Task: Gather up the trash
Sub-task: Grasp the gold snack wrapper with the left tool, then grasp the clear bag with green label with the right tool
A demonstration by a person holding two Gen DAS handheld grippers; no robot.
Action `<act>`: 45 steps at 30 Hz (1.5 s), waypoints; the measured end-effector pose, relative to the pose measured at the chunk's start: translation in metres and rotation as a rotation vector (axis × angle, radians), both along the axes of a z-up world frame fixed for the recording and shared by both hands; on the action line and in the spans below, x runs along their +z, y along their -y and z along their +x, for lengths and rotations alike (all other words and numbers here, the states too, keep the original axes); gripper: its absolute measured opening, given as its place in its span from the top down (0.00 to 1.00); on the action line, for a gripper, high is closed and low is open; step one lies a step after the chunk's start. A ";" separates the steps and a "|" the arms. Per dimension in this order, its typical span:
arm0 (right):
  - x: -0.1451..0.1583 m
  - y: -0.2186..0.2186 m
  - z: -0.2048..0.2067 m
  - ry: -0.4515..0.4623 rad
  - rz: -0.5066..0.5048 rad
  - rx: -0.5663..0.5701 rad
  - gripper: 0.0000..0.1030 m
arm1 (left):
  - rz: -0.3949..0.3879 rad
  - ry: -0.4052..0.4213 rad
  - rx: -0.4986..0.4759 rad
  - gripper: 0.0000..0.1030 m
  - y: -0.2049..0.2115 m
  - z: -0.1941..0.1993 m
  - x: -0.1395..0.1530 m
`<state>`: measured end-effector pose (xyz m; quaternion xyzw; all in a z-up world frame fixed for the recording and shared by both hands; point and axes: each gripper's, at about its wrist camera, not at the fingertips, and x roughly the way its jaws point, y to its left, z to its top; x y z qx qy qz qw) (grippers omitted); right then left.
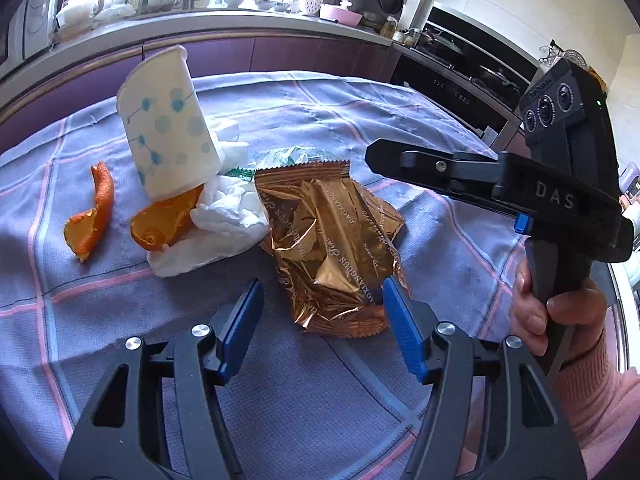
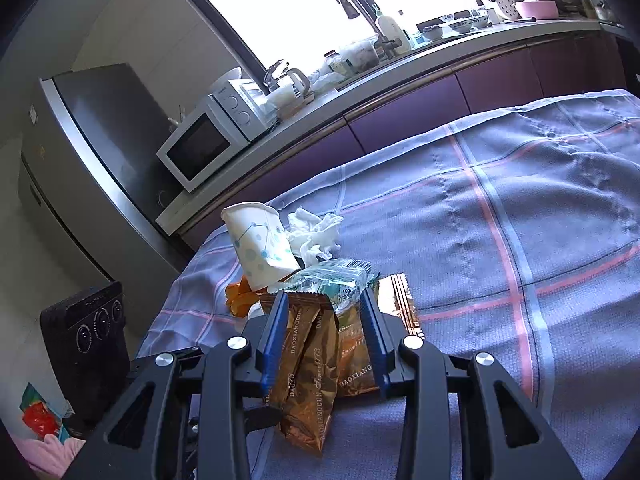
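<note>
Left gripper [image 1: 320,304] angled down, jaws wide around gold wrapper [image 1: 332,240] on checked cloth [image 1: 460,264], right gripper [image 2: 324,320] narrowly straddling it, tilted paper cup [image 1: 168,124] far left.

Both wrist views close, angled down; share gold wrapper [image 1: 328,248] [image 2: 312,368] on checked cloth [image 1: 360,380].
</note>
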<state>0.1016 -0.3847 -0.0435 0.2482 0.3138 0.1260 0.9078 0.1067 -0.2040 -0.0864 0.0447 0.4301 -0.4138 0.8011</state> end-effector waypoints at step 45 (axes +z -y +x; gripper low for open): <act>-0.011 -0.021 0.042 -0.081 -0.026 0.033 0.95 | -0.098 0.040 0.233 0.61 -0.163 -0.016 0.010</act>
